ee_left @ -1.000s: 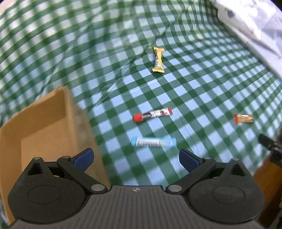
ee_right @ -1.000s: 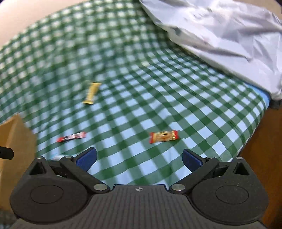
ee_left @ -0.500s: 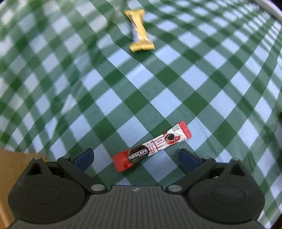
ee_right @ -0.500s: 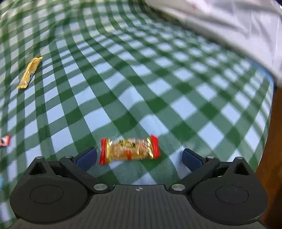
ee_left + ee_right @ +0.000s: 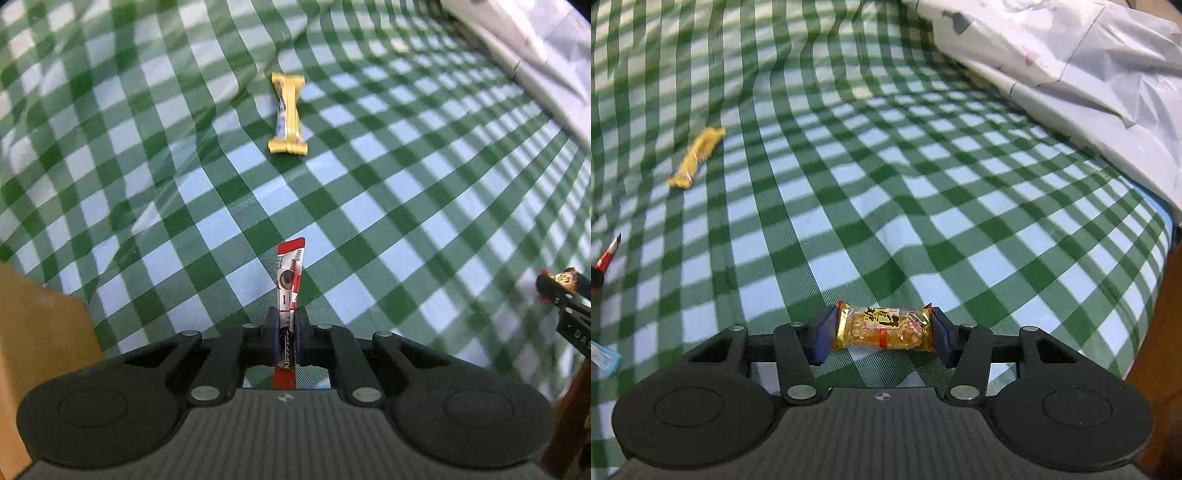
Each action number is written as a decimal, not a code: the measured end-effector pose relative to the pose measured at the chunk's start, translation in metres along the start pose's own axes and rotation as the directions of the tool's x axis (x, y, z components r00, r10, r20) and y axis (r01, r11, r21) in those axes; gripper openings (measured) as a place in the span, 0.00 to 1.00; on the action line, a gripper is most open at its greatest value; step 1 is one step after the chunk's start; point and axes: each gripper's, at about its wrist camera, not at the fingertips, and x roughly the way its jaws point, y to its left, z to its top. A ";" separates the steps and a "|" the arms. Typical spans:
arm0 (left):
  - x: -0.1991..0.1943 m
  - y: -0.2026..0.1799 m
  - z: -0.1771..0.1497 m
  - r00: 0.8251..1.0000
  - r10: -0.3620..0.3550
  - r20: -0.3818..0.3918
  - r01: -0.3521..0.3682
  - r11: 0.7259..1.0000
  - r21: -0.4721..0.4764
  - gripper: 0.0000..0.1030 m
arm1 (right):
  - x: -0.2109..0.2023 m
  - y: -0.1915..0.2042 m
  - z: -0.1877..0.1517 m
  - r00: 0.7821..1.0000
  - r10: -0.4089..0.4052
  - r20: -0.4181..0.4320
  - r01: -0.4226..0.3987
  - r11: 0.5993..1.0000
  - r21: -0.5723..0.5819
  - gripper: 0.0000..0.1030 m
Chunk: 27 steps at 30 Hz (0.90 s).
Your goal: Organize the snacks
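My left gripper (image 5: 286, 332) is shut on a red Nescafe stick (image 5: 290, 273), which points forward above the green checked cloth. A yellow bar (image 5: 288, 114) lies farther ahead on the cloth. My right gripper (image 5: 881, 332) is shut on a peanut candy bar (image 5: 882, 328) with red ends, held crosswise between the blue pads. The yellow bar also shows in the right wrist view (image 5: 696, 157) at the far left. The red stick's tip shows in the right wrist view (image 5: 607, 254) at the left edge.
A cardboard box (image 5: 40, 354) stands at the lower left in the left wrist view. A blue stick packet (image 5: 604, 356) lies at the left edge of the right wrist view. A white plastic bag (image 5: 1071, 74) covers the far right. The table's wooden edge (image 5: 1160, 332) is at the right.
Both grippers came down over their snacks and shut. The left one now holds the red stick, the right one the peanut bar, both lifted off the cloth.
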 end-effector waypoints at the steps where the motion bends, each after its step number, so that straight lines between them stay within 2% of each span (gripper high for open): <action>1: -0.010 -0.003 -0.003 1.000 -0.008 0.017 0.008 1.000 -0.008 0.08 | -0.007 0.000 0.002 1.000 0.007 0.014 -0.007 1.000 0.006 0.53; 9: -0.123 0.000 -0.051 0.986 -0.025 0.162 0.038 0.997 -0.074 0.08 | -0.094 0.010 0.013 0.986 0.112 0.121 -0.115 0.993 0.020 0.53; 15: -0.205 0.020 -0.120 0.975 0.012 0.221 0.022 0.988 -0.152 0.08 | -0.170 0.038 0.001 0.956 0.247 0.158 -0.240 0.969 -0.060 0.53; 21: -0.274 0.049 -0.206 0.968 0.094 0.231 -0.032 0.966 -0.256 0.08 | -0.243 0.078 -0.032 0.901 0.413 0.135 -0.387 0.904 -0.182 0.53; 27: -0.318 0.070 -0.289 0.963 0.166 0.212 -0.081 0.930 -0.359 0.08 | -0.315 0.126 -0.076 0.827 0.559 0.052 -0.522 0.800 -0.295 0.53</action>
